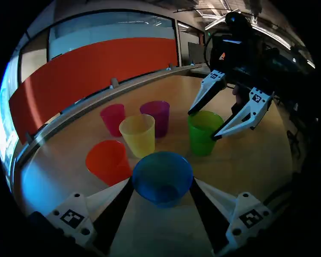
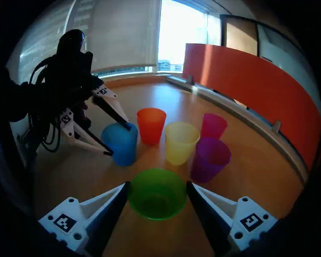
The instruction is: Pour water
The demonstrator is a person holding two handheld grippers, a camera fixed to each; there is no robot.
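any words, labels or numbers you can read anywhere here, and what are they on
No readable text anywhere.
left gripper fingers: black-and-white square marker, a pattern, no letters.
right gripper fingers: square marker too, no letters.
blue cup, green cup: no print.

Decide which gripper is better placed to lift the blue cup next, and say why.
Left. The blue cup already sits between the left gripper's fingers, while the right gripper straddles the green cup, farther off.
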